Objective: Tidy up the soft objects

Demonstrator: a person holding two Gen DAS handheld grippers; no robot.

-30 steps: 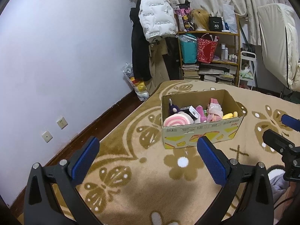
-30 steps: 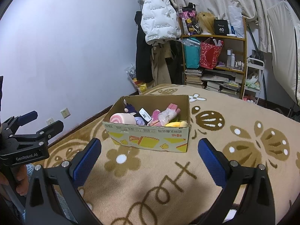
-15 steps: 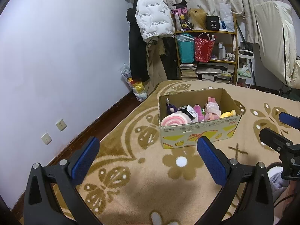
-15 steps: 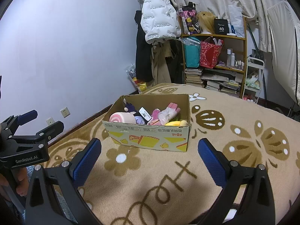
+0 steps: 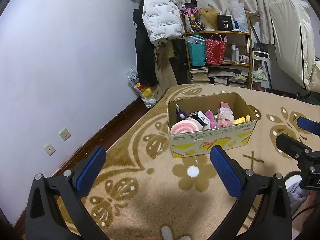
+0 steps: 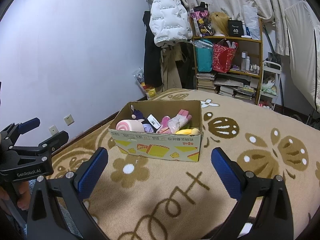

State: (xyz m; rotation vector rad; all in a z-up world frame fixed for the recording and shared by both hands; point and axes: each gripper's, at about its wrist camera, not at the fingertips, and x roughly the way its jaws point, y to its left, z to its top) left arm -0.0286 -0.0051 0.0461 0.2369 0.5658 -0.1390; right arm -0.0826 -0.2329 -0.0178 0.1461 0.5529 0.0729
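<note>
- The left gripper is hovering over the rug with its blue-padded fingers spread wide and nothing between them.
- The right gripper is hanging above the rug too, its fingers equally wide apart and gripping nothing.
- Each gripper is showing in the other's view: the right one at the right edge of the left view, the left one at the left edge of the right view.
- A box is sitting open-topped on the rug ahead of both grippers, well apart from their tips and nearer the rug's far edge than the near one.
- The soft toys are lying inside the box, piled together.
- A pink roll is resting in the box's near left corner, against the front wall.
- A purple plush is standing behind the roll, against the left wall.
- A magenta plush is lying around the middle, beside a black-and-white tag.
- A pink bagged toy is leaning right of the middle.
- A yellow plush is lying in the near right corner.
- Beyond the rug's far edge a shelf is standing against the wall, with a white jacket hanging to its left.
</note>
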